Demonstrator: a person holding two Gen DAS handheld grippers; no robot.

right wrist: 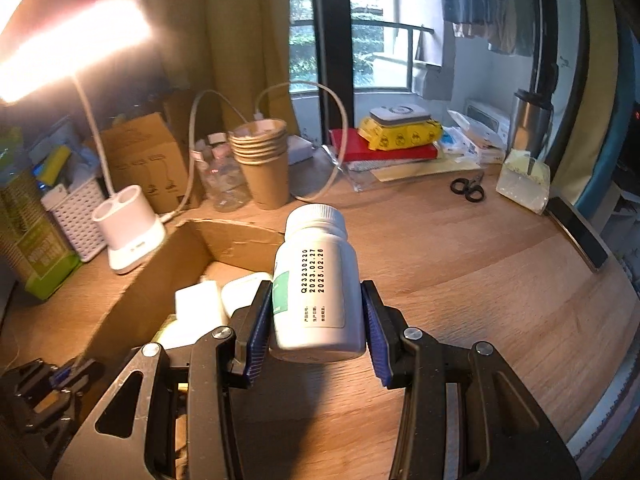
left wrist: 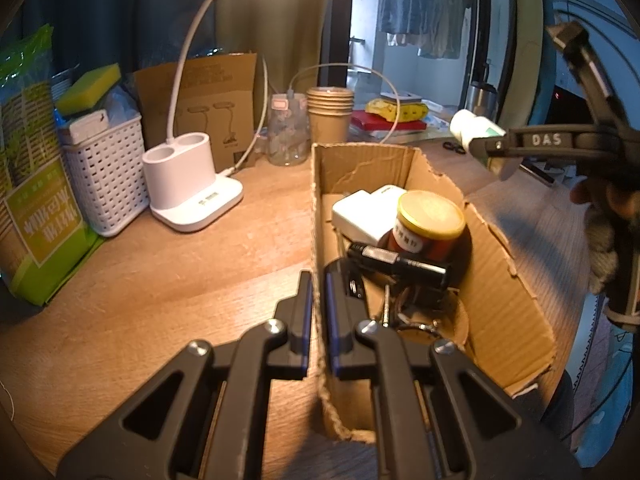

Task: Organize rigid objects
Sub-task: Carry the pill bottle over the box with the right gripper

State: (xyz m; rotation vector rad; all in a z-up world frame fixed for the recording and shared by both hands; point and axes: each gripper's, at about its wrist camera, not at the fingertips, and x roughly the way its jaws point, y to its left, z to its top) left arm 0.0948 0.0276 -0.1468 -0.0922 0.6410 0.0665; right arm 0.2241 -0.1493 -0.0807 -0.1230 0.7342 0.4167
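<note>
My left gripper (left wrist: 319,304) is shut on the left wall of an open cardboard box (left wrist: 508,280) on the wooden desk. Inside the box lie a yellow-lidded jar (left wrist: 430,222), a white charger (left wrist: 358,216) and a black cylinder (left wrist: 400,260). My right gripper (right wrist: 318,320) is shut on a white pill bottle (right wrist: 316,284) and holds it in the air over the box's right side. It also shows in the left wrist view (left wrist: 486,152), with the bottle (left wrist: 474,126) above the box's far right corner.
A white lamp base (left wrist: 188,188), a white basket (left wrist: 104,172), a green package (left wrist: 36,200), stacked paper cups (left wrist: 330,114) and a glass jar (left wrist: 286,136) stand behind the box. Scissors (right wrist: 468,188), a phone (right wrist: 578,232) and books (right wrist: 384,148) lie to the right.
</note>
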